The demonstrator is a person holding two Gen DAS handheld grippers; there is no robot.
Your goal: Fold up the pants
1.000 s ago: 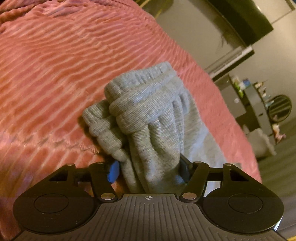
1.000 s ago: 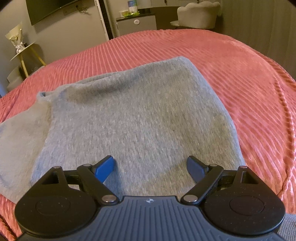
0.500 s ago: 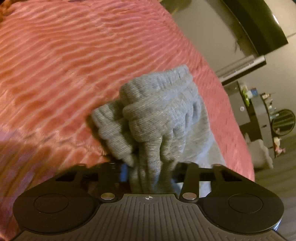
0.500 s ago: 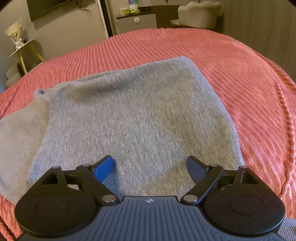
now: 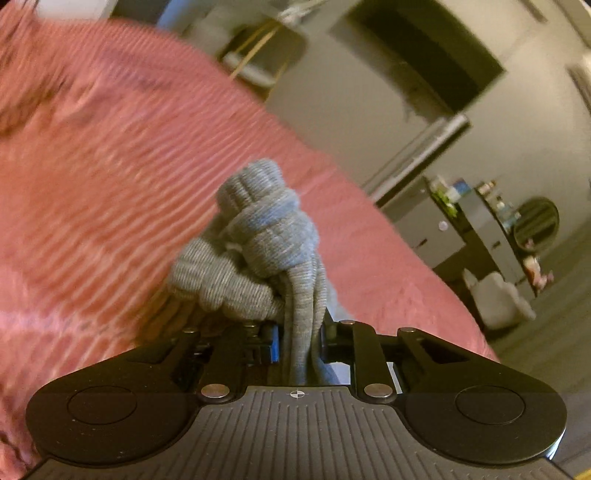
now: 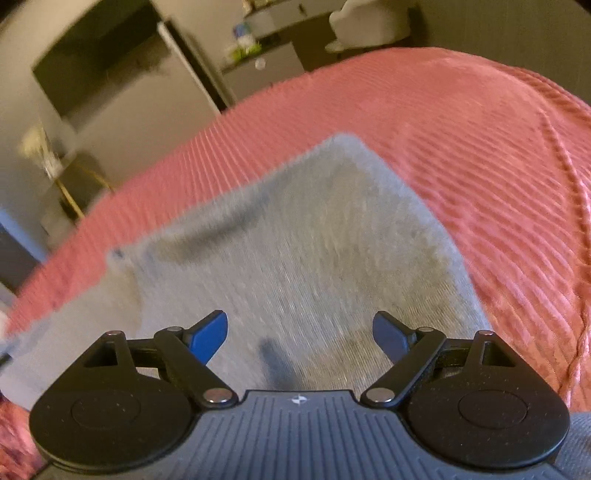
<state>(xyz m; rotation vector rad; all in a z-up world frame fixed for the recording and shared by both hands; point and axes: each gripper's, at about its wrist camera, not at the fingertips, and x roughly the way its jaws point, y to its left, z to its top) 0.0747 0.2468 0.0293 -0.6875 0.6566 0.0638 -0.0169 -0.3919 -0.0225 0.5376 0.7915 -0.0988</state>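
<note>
The grey knit pants point(image 5: 266, 236) lie on a pink ribbed bedspread point(image 5: 110, 184). In the left wrist view a bunched, ribbed end of them stands up between my left gripper's point(image 5: 299, 339) jaws. The jaws are closing and the pads squeeze a narrow fold of the fabric, lifted a little off the bed. In the right wrist view the broad flat part of the pants point(image 6: 314, 240) spreads out in front of my right gripper point(image 6: 299, 332). It hovers open just above the cloth with nothing between its fingers.
The bedspread point(image 6: 480, 147) stretches past the pants on every side. Beyond the bed stand a dark wall screen point(image 5: 424, 62), a low cabinet with small items point(image 5: 461, 221), a pale chair point(image 6: 373, 22) and a gold-legged side table point(image 6: 66, 184).
The left jaws have drawn in from wide around the bunched fabric to pinching it, and the gripper has risen with it. The right gripper has shifted and rolled slightly, still open.
</note>
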